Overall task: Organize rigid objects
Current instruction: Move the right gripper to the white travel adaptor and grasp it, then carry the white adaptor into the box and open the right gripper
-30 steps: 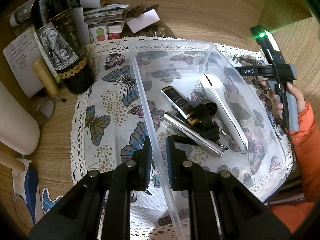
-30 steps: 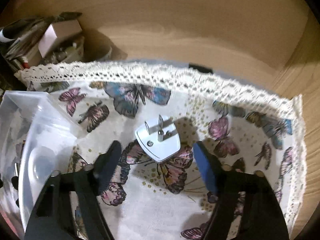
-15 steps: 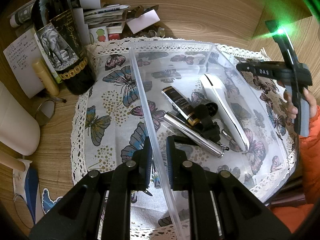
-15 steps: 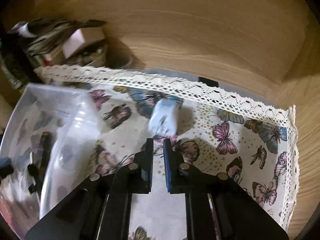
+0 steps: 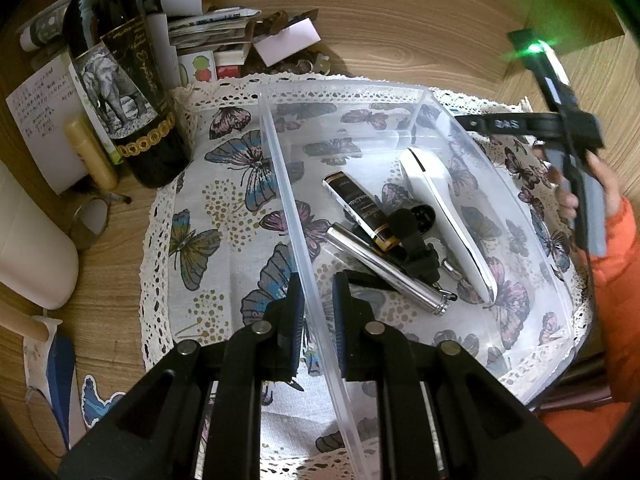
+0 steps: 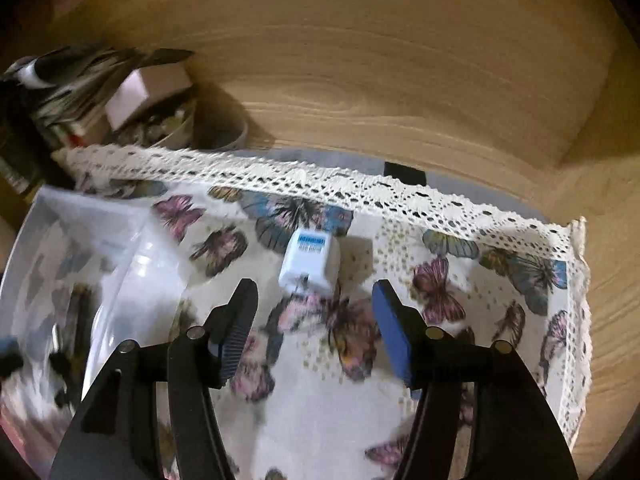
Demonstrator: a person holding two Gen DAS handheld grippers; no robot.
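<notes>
Left gripper [image 5: 316, 304]: fingers clamped on the near-left wall of the clear rectangular plastic bin [image 5: 280, 152], low centre of the left wrist view.
Bin contents: long white plastic handheld device [image 5: 448, 220], black-and-gold rectangular tube [image 5: 360, 210], silver metal cylinder [image 5: 384, 270] and a black strap piece [image 5: 416, 244], lying together mid-frame.
Right gripper [image 6: 312, 320]: jaws spread wide, holding nothing, bottom centre of the right wrist view.
White cube-shaped plug adapter [image 6: 310, 266]: on the butterfly-print lace-edged cloth [image 6: 460, 360], just beyond the fingertips, right of the bin.
Upper left of left view: dark wine bottle with elephant label [image 5: 120, 80], stacked papers [image 5: 208, 32].
Surface: wooden tabletop [image 5: 400, 20].
</notes>
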